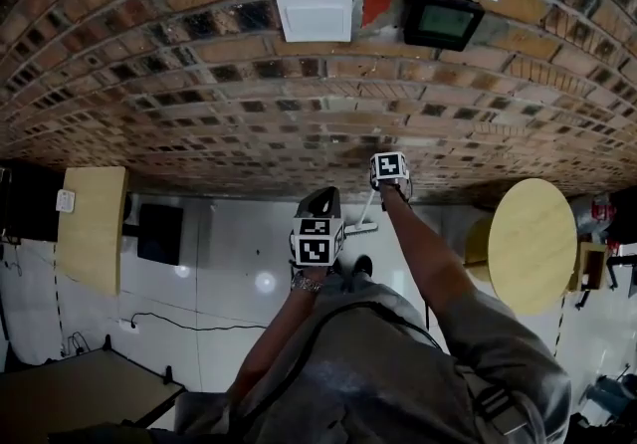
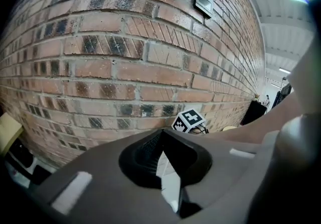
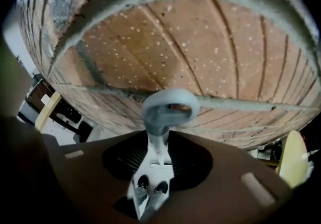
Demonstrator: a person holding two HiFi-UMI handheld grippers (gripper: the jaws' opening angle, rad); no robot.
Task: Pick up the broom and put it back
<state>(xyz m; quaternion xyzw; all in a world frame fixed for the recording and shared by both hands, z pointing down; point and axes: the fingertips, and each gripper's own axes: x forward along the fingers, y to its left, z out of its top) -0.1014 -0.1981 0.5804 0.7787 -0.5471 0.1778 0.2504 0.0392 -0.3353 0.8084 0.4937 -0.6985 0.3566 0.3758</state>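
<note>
The broom's grey loop-ended handle stands upright close against the brick wall in the right gripper view. My right gripper points steeply down with its jaws closed on the handle's stem just under the loop. The shaft and head of the broom are hidden. In the head view the right gripper is at the foot of the wall, under its marker cube. My left gripper hangs a little nearer and to the left, away from the broom. The left gripper has its jaws together with nothing between them.
The brick wall carries a white box, a black device and a paper sheet. A round wooden table stands on the right, a wooden panel on the left, a desk at lower left. A cable crosses the white floor.
</note>
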